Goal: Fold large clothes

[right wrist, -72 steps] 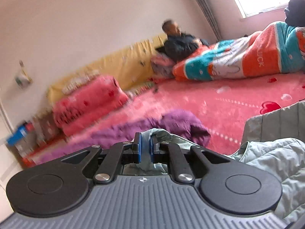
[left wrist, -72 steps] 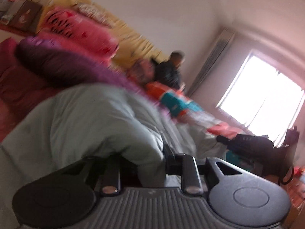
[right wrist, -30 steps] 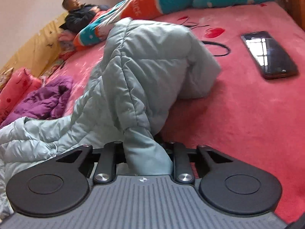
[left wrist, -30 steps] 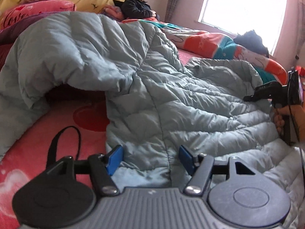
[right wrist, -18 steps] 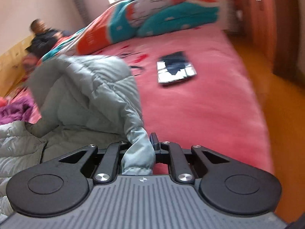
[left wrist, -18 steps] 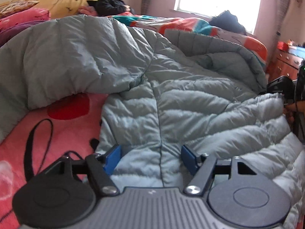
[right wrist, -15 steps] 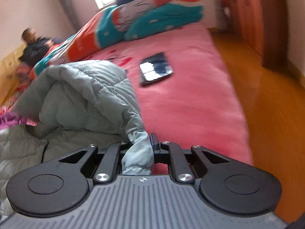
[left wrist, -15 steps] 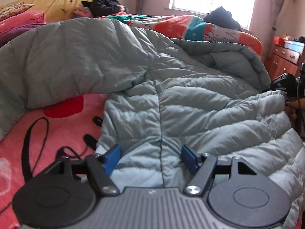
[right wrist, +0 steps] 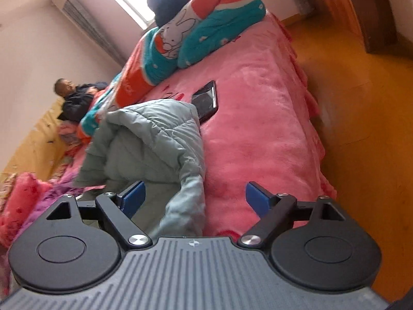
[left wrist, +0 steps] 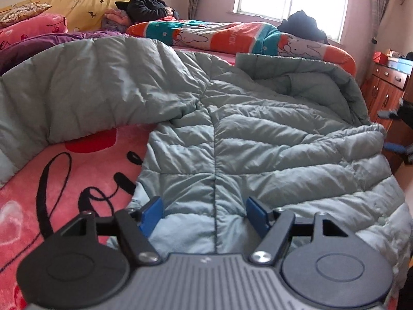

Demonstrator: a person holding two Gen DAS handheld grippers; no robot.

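A large pale grey-green quilted down jacket [left wrist: 232, 134] lies spread on the pink bed cover [left wrist: 77, 170]. My left gripper [left wrist: 205, 213] is open just above the jacket's near hem, holding nothing. In the right wrist view the jacket's sleeve [right wrist: 155, 144] lies bunched, its cuff [right wrist: 185, 206] hanging loose between the open jaws of my right gripper [right wrist: 196, 197]. The blue pads [right wrist: 133, 197] stand wide apart, not touching the cuff.
A dark phone [right wrist: 206, 100] lies on the bed beyond the sleeve. A rolled orange and teal blanket [left wrist: 232, 38] and a seated man [left wrist: 152, 7] are at the far side. Purple bedding [left wrist: 38, 46] is far left. The bed edge drops to an orange floor [right wrist: 361, 103]. A wooden dresser [left wrist: 387, 87] stands right.
My right gripper has opened and let go of the sleeve cuff, which now hangs loose between the jaws. My left gripper stays open over the hem and has barely moved.
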